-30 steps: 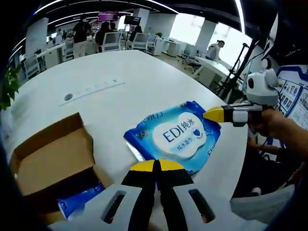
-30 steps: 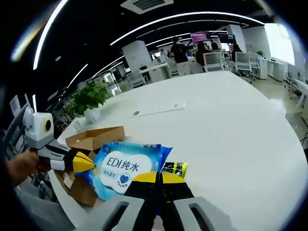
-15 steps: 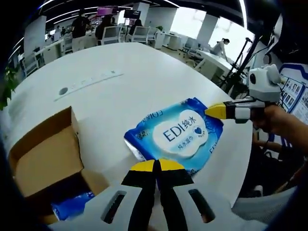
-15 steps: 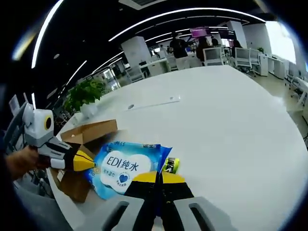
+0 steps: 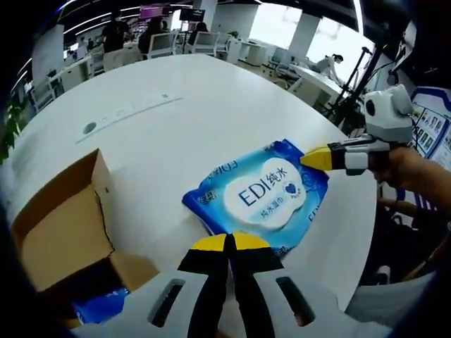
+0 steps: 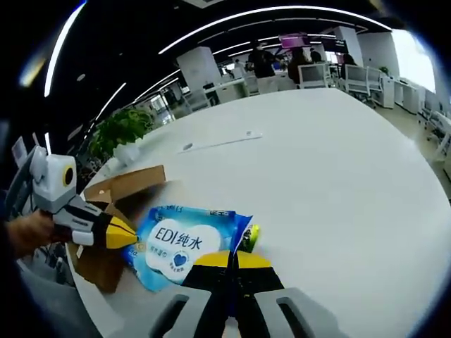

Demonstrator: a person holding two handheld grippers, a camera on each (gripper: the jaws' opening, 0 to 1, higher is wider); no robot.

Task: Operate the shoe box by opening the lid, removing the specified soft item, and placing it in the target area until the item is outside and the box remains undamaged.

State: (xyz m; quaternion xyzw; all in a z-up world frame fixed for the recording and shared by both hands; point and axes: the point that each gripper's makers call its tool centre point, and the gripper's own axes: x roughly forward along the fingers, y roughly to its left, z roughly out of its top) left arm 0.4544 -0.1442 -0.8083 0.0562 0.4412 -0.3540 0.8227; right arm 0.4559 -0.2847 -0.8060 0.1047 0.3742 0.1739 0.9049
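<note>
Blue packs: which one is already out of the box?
The large blue wipes pack with the white oval label, gripped at opposite edges over the white table. The other blue pack sits inside the open cardboard box.

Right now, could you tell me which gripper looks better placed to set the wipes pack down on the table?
Probably either: left gripper and right gripper each pinch the wipes pack, already outside the box.

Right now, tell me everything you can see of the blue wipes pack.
The blue wipes pack is a soft, glossy plastic pouch with a white oval label printed "EDI" and a small heart. It lies flat, label up, on the white table, outside the open cardboard box. Each yellow-tipped gripper is shut on one edge of it, the left gripper and right gripper at opposite sides.
</note>
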